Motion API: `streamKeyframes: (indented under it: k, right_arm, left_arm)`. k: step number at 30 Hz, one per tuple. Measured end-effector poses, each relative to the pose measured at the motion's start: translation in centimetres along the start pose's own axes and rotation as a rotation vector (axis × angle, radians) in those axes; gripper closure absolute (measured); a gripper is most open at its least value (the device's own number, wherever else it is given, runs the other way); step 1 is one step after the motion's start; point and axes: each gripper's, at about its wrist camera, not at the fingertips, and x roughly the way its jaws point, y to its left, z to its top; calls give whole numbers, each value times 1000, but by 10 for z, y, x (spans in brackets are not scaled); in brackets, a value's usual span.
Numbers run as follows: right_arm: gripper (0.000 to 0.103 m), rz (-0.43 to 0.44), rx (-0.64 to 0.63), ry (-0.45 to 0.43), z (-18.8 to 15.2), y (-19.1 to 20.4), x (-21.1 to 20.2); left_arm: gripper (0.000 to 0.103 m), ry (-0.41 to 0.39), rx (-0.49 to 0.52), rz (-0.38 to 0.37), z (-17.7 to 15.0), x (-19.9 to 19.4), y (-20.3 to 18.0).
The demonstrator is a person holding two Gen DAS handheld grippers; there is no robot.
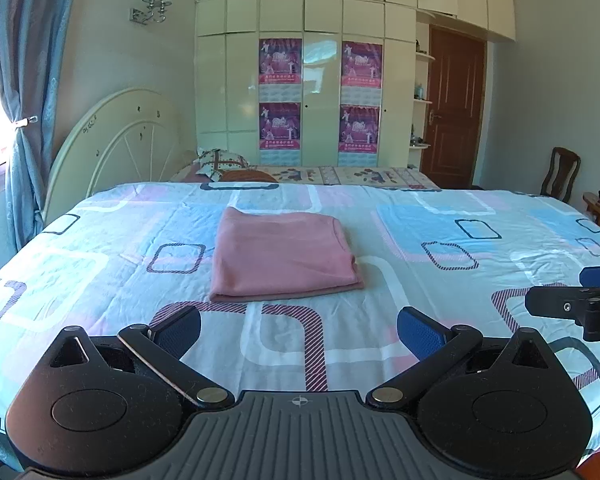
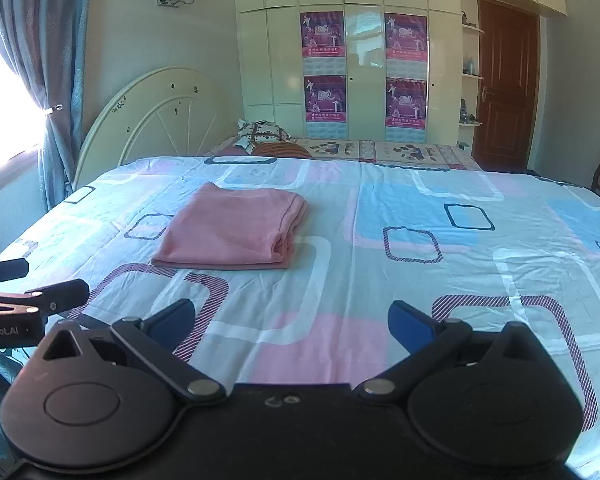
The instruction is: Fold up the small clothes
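Observation:
A pink garment lies folded into a flat rectangle on the patterned bedsheet; it also shows in the right wrist view. My left gripper is open and empty, hovering over the sheet just in front of the garment, not touching it. My right gripper is open and empty, over the sheet to the right of and nearer than the garment. The right gripper's fingers show at the right edge of the left wrist view. The left gripper's fingers show at the left edge of the right wrist view.
A cream headboard stands at the far left of the bed. Pillows and a floral blanket lie at the far edge. A white wardrobe, brown door and chair are behind. Blue curtains hang left.

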Motion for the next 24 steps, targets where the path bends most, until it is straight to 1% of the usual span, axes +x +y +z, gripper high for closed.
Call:
streamKeyframes:
  k: [15,24]
  right_arm:
    - [0,2,0,3,0,-2,0]
    - [0,0,-2,4,0,-1,0]
  left_arm:
    - [0,8,7,3,2,4,-3]
    - [0,-4,10,2,2,4,-1]
